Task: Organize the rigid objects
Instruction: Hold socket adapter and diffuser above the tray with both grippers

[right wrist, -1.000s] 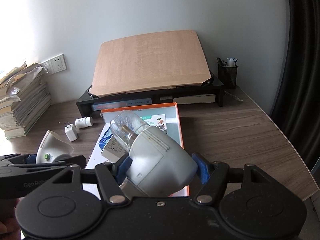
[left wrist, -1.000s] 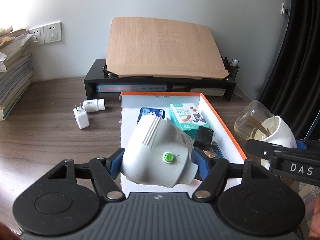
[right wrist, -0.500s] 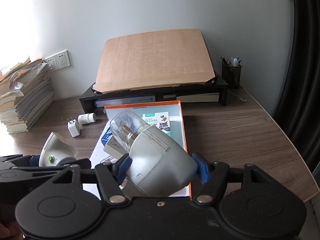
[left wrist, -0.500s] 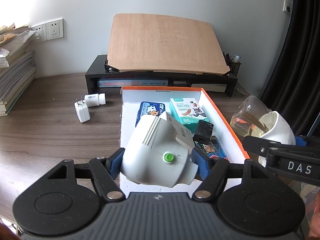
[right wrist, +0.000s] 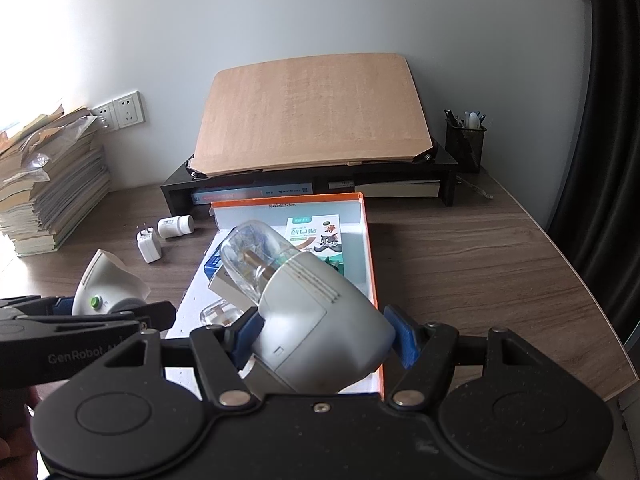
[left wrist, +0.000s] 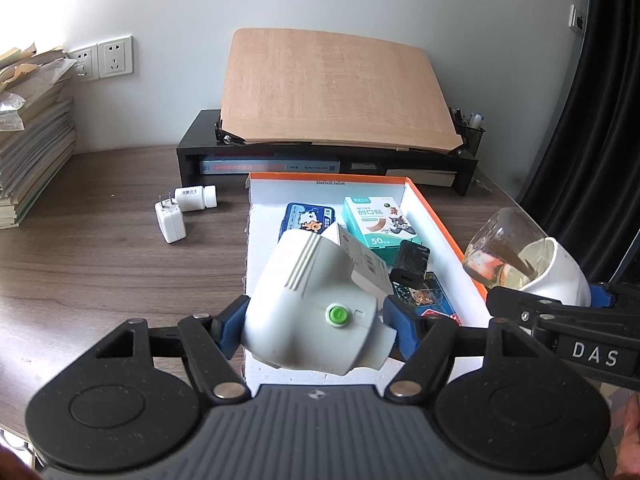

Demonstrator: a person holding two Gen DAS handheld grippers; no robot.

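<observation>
We could not see what lay beneath the two devices, since each hid much of the box floor in its own view. The left gripper (left wrist: 316, 322) was clamped on a white plastic device (left wrist: 316, 312) with a green button, its blue pads (left wrist: 230, 330) pressed against the smooth, rounded shell above the near end of the orange-edged box (left wrist: 436, 216). The right gripper (right wrist: 324, 340) was closed on a matching grey-white device (right wrist: 320, 328) whose clear, domed cup (right wrist: 252, 260) pointed forward; the brown part inside that cup was hard to make out. Ribbed grooves ran across both housings.

In the white-lined cardboard box we could see a teal carton of plasters (left wrist: 376, 226), a blue cartoon-printed tin (left wrist: 306, 220) partly covered, and a black charger (left wrist: 410, 266). Outside it, on the dark wood-grain desk (left wrist: 100, 264), a white plug adapter (left wrist: 170, 222) lay just beside a small white bottle (left wrist: 196, 198). The paper stack (left wrist: 32, 136) was cut off at the left edge.
</observation>
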